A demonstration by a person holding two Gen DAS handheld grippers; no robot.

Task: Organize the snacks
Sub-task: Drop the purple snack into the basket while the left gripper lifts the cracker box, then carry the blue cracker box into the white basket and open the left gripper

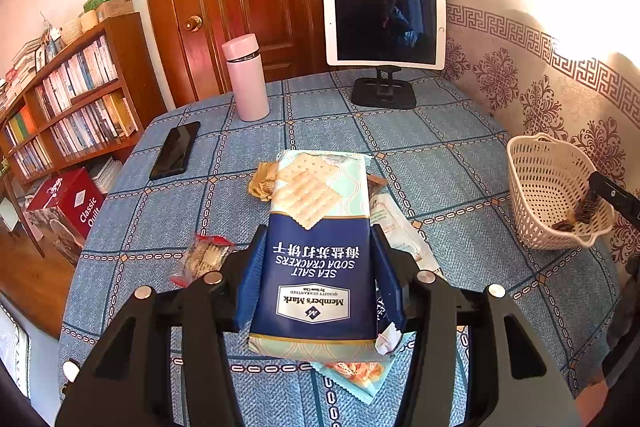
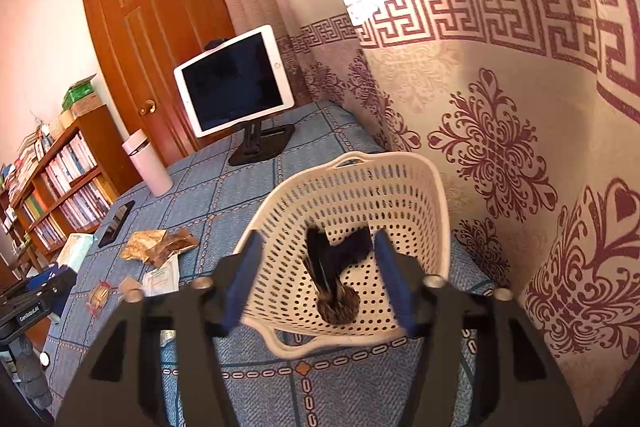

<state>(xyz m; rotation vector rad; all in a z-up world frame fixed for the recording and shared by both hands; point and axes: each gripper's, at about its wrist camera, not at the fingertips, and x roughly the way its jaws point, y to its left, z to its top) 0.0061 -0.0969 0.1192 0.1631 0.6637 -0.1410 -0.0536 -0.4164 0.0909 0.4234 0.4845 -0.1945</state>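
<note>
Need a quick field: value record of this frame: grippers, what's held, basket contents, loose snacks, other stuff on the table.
left gripper: shut on soda cracker pack, lifted over the table
right gripper: open, nothing between pads, aimed into the basket
basket: white, perforated, near the patterned wall; one dark snack packet inside
loose snacks: brown wrappers, small red-edged packet, white sachet, more packs under the crackers
table: blue checked cloth
other items: pink bottle, black phone, tablet on stand
</note>
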